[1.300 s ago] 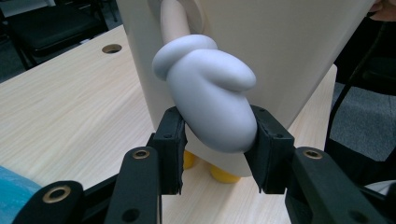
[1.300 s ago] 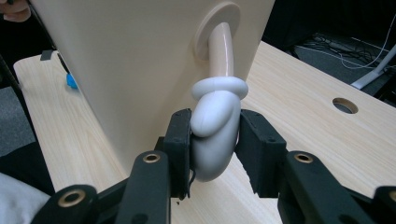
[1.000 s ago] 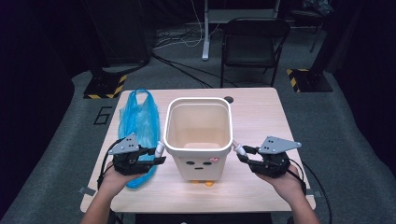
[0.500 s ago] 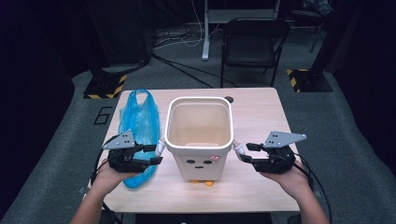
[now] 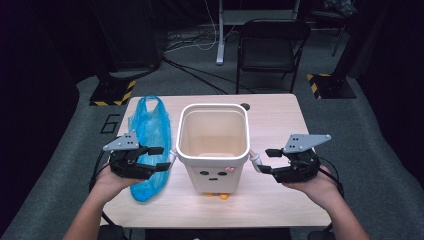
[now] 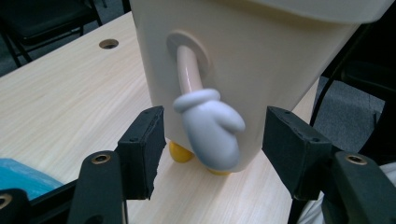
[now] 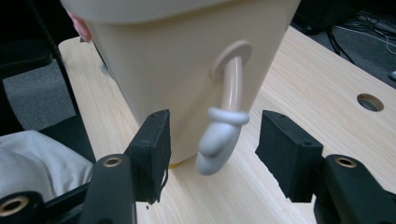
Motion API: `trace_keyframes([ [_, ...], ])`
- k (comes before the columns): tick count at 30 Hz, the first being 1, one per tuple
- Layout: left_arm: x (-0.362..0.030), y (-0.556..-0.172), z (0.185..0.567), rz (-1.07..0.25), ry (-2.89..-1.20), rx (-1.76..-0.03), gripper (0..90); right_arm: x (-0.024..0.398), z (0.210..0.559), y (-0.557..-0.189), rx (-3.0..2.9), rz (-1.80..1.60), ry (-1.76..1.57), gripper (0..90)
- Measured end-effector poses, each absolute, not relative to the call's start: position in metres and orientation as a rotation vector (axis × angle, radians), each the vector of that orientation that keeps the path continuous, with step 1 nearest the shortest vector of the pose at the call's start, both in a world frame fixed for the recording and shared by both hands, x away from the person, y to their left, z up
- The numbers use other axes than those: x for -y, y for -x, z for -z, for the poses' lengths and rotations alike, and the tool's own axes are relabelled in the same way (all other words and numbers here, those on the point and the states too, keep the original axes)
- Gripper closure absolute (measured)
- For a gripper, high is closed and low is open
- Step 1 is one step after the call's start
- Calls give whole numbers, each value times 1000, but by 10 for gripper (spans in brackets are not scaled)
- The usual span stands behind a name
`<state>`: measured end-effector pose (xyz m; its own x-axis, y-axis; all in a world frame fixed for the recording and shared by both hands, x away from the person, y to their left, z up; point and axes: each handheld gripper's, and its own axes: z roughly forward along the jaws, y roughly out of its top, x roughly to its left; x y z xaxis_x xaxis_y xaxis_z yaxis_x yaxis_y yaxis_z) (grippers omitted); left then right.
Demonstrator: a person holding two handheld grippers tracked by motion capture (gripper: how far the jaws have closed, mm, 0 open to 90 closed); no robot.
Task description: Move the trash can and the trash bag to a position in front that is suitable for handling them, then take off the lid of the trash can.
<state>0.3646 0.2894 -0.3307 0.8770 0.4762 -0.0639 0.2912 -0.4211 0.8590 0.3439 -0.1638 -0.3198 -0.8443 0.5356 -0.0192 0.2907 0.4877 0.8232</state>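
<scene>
- High view: left gripper (image 5: 161,158) and right gripper (image 5: 267,160) flank the cream bin (image 5: 214,145) near the table's (image 5: 280,120) front edge.
- Both have just been opening; jaws spread, pads clear of each mitten arm (image 6: 209,126) between them.
- Blue bag (image 5: 149,135) lies along the left edge.

Bin (image 5: 214,150): smooth cream plastic, slight sheen; mitten-shaped side handle (image 6: 210,128) seen as glossy pale plastic. Table (image 5: 280,125): light wood-grain, matt. Bag (image 5: 150,135): thin, crinkled blue plastic film. Gripper pads (image 6: 142,149): matt black, rough-edged foam.
</scene>
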Motion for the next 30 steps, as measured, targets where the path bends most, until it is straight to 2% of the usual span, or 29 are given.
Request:
trace_keyframes([
  [6,-288,-371,313,-255,-2034,-552,367,160,303,-345,-2465,-1291,-658,388],
  [17,-281,-388,291,-257,-2016,-530,354,158,283,-351,-2464,-1311,-614,389],
  [25,-279,-400,283,-246,-2011,-523,437,157,271,-351,-2476,-1311,-556,420],
  [27,-277,-404,280,-240,-2015,-513,467,156,265,-350,-2481,-1320,-535,455],
  [30,-276,-406,276,-245,-2013,-520,465,154,262,-349,-2485,-1319,-516,482],
])
